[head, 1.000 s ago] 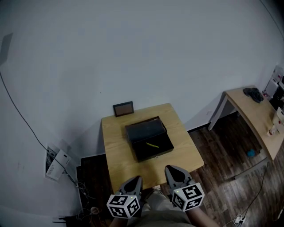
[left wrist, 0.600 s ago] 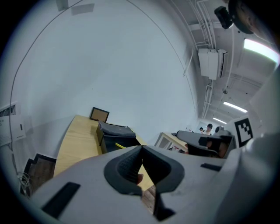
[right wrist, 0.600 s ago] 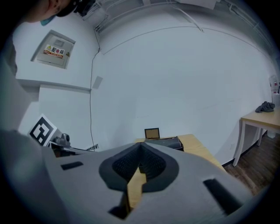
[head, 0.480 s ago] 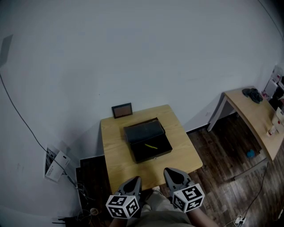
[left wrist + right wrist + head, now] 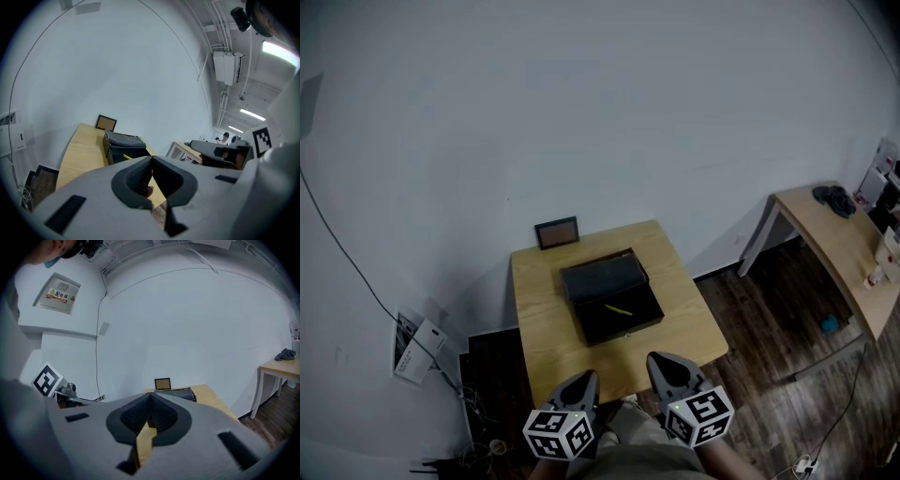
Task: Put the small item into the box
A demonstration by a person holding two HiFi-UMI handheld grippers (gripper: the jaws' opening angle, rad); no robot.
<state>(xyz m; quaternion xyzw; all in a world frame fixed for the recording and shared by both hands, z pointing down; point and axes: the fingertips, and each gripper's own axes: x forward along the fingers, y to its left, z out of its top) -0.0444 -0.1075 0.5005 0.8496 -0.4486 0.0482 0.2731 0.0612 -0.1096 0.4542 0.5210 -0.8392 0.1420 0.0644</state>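
An open black box [image 5: 612, 298] sits in the middle of a small wooden table [image 5: 544, 337], its lid tipped back toward the wall. A small yellow item [image 5: 621, 308] lies inside it; the item [image 5: 127, 156] also shows in the left gripper view. Both grippers are held low at the table's near edge, well short of the box. My left gripper [image 5: 583, 379] is shut with nothing in it, its tips [image 5: 151, 159] meeting. My right gripper [image 5: 660, 359] is shut and empty too, its tips [image 5: 151, 395] pressed together.
A small framed board [image 5: 557, 232] leans on the wall at the table's far edge. A second wooden desk [image 5: 839, 244] with dark items stands at the right. Cables and a white box [image 5: 417, 345] lie on the dark floor at the left.
The view has shifted very slightly; the table and box sit a touch left. Both grippers stay at the table's near edge. Nothing was taken or let go.
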